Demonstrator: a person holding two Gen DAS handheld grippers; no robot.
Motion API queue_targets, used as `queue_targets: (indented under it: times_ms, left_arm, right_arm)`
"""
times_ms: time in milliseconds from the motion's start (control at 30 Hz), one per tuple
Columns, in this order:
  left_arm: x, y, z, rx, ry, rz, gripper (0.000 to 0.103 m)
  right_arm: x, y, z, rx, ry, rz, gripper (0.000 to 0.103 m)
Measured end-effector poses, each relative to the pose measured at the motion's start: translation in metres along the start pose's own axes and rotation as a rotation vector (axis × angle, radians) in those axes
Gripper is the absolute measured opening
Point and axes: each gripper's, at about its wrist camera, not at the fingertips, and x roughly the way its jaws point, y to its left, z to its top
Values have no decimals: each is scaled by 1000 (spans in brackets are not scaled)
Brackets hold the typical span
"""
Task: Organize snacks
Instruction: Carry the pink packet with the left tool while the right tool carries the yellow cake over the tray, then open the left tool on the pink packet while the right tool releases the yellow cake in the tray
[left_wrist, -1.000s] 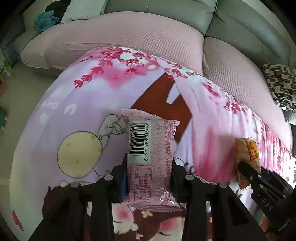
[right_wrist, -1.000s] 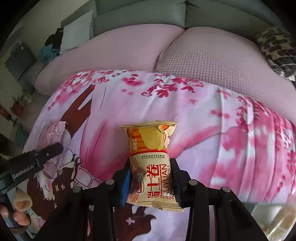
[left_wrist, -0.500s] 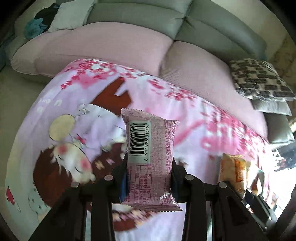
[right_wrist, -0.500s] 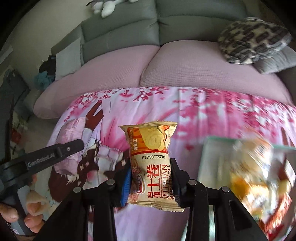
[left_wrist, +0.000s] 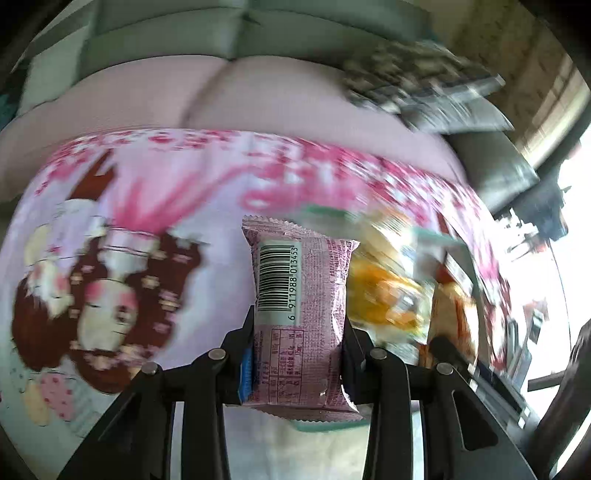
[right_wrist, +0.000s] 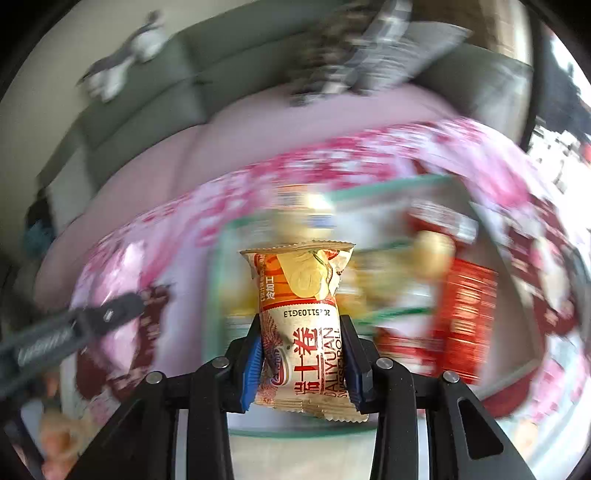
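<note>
While both views smear with motion blur, each gripper's load stays sharp. The left gripper (left_wrist: 299, 354) pinches a pink foil snack packet with a white barcode panel (left_wrist: 301, 317) between its two black fingers, whose blue pads (left_wrist: 246, 373) press the packet's lower half; the packet stands upright, crimped top edge up, held above the pink cartoon-printed cloth (left_wrist: 147, 221) that covers the table. Just right of it lies a blurred heap of orange and yellow snack bags (left_wrist: 391, 295) inside a pale tray with a green rim (left_wrist: 321, 426).

The right gripper (right_wrist: 304, 362) clamps an orange-and-cream Swiss roll wrapper with red lettering (right_wrist: 301, 325) the same way, upright, its fingers squeezing the lower half. It hangs over the green-rimmed tray (right_wrist: 295, 432), where a red rectangular packet (right_wrist: 465, 317) and other blurred snacks lie. At the left of this view the other black gripper (right_wrist: 66, 332) crosses the cloth. Behind both stands a grey-green sofa with pink seat covers (left_wrist: 258, 103).
</note>
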Motion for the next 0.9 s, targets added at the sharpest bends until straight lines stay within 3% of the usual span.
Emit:
queue_targets:
  times_ms: [200,367,433,500,567,800,900]
  left_arm:
    - [30,-48,-15,95,58,-35,39]
    - [53,-54,-18,89,106,-56,41]
    - [54,-50,-18,73,112,-71,55]
    - [49,-45,-20,60,96,-73,60]
    - [41,-36,-24,42,82,-82,62]
    - [19,1,-45,-21,11,-28,78]
    - [9,16,-54,-45,-22,-1,82]
  right_arm:
    - [3,-46,4,79,-9,-23,40]
    - [9,-52,5,72,-5,-7,42]
    - [10,-48,6,50,-7,-8,44]
    - [10,-45,4,40,-2,-9,51]
    - [8,-43,1,33,-5,-17,67]
    - [-6,-33,-17,-17,-25,-37,85]
    - [-13,-28,-29,-42,-37,-43,101]
